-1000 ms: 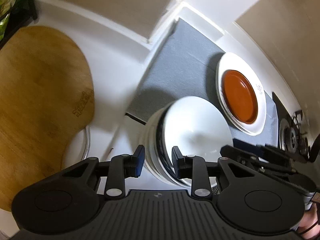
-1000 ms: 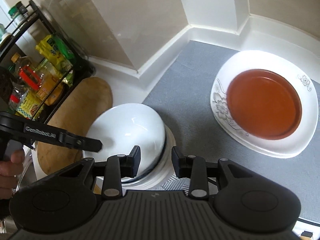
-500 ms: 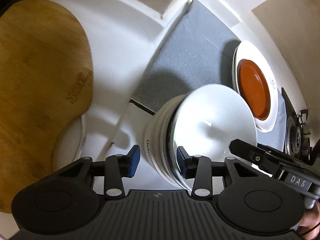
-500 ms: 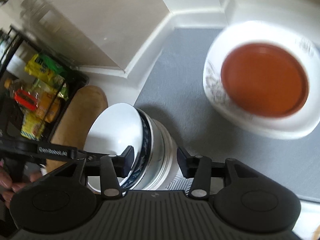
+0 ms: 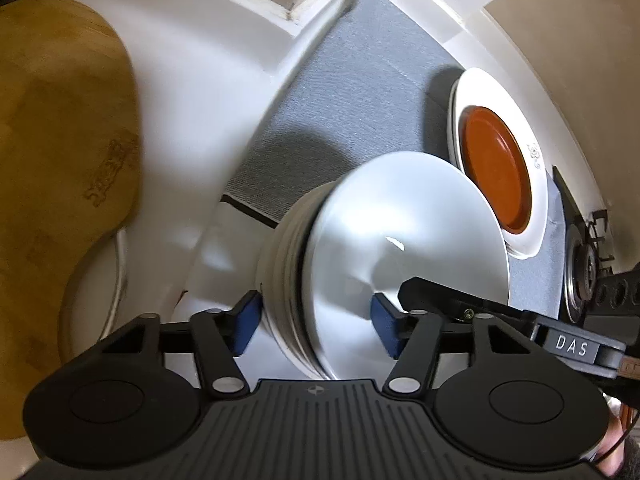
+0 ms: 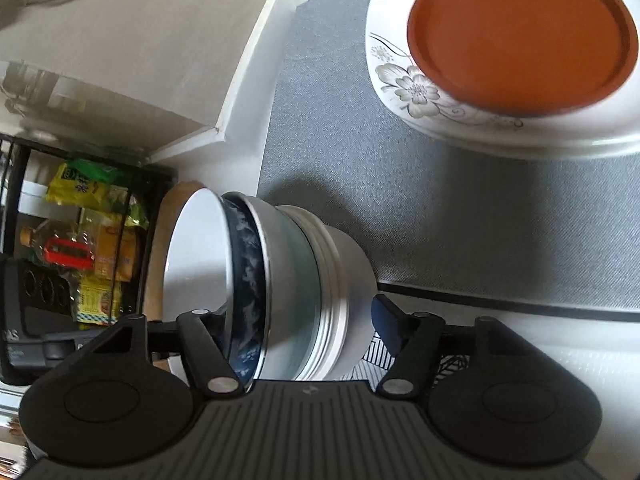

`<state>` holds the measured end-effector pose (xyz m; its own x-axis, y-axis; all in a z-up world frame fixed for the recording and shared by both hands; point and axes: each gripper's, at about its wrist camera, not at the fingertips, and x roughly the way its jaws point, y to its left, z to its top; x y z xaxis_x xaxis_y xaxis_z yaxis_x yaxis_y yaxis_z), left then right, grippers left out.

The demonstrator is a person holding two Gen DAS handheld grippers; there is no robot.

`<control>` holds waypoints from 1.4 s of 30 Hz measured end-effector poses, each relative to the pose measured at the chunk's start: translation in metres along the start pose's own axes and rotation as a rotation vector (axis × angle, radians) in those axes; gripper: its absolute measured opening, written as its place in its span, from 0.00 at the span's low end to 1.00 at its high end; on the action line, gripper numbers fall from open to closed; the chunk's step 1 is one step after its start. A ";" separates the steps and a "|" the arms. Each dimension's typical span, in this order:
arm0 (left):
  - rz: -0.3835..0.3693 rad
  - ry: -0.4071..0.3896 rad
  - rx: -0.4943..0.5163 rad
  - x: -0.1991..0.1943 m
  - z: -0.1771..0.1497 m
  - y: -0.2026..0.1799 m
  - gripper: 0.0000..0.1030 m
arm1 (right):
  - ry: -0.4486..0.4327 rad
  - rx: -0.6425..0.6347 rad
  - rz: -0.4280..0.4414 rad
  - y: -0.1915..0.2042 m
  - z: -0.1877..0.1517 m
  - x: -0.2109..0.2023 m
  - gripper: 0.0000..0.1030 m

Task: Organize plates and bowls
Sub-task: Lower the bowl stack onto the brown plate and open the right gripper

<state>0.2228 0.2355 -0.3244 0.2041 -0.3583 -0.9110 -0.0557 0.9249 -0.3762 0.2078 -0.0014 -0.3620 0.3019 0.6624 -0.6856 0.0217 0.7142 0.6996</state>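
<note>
A stack of nested bowls (image 5: 384, 256), white on top, stands at the near edge of a grey mat (image 5: 344, 92). My left gripper (image 5: 316, 328) is open, its fingers on either side of the stack's wall. My right gripper (image 6: 304, 328) is open too and straddles the same stack (image 6: 280, 280) from the other side; a blue patterned bowl (image 6: 246, 280) shows among the white ones. An orange plate (image 6: 520, 36) lies on a white flowered plate (image 6: 420, 92) at the mat's far end. They also show in the left wrist view (image 5: 496, 176).
A wooden cutting board (image 5: 60, 160) lies to the left on the white counter. A black rack with packets and bottles (image 6: 88, 248) stands behind it. A stove burner (image 5: 584, 272) is at the right. Walls close the corner behind the mat.
Both grippers have opened wider and closed in on the bowl stack, so it now sits between each pair of fingers. Both views have tilted.
</note>
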 end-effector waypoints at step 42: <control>0.060 -0.050 0.177 -0.029 0.031 -0.103 0.42 | -0.179 -0.097 0.006 -0.007 0.050 -0.088 0.52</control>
<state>0.2532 0.1543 -0.2536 0.2545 -0.2995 -0.9195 0.1029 0.9538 -0.2822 0.2291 -0.0763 -0.2967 0.4669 0.6222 -0.6284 -0.0701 0.7344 0.6751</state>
